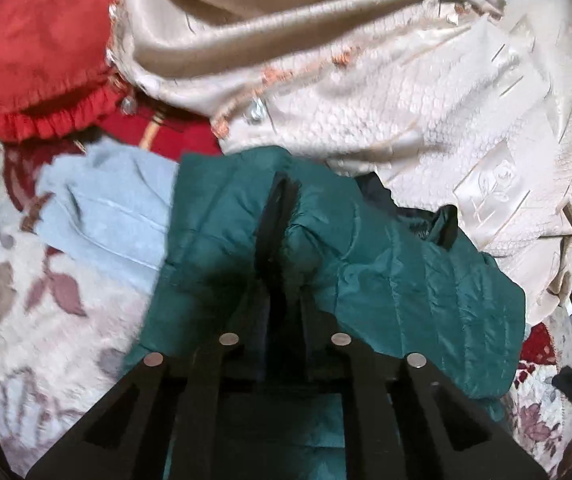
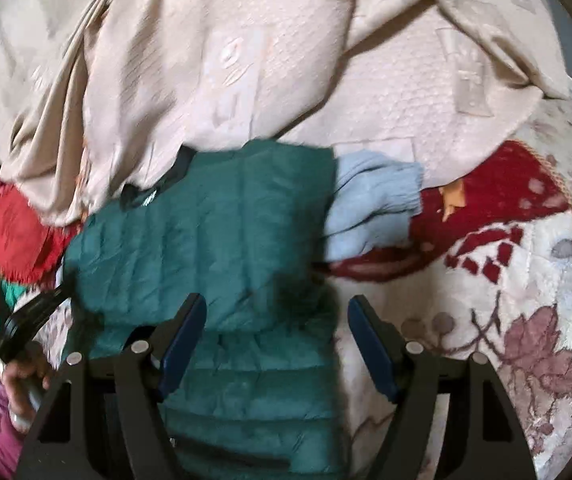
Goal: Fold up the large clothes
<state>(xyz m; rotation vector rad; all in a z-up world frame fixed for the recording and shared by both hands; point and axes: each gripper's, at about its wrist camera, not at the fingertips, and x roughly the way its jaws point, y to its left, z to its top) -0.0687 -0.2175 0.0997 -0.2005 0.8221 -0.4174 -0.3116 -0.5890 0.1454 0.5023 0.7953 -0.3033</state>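
Item: dark green quilted puffer jacket (image 1: 425, 280), lying on a cream plush blanket with maroon floral print (image 1: 46, 320), partly over a pale blue knit garment (image 1: 106, 216) and below a heaped beige embossed bedspread (image 1: 425, 100). Left gripper (image 1: 280, 216): clenched, a pinch of jacket fabric between its fingers, probably to lift or anchor an edge for folding. Right gripper (image 2: 278, 344): released, blue-padded jaws spread over the jacket's lower part, nothing held; likely free to seek a second hold. Red frilled cushion (image 1: 42, 52) alongside.
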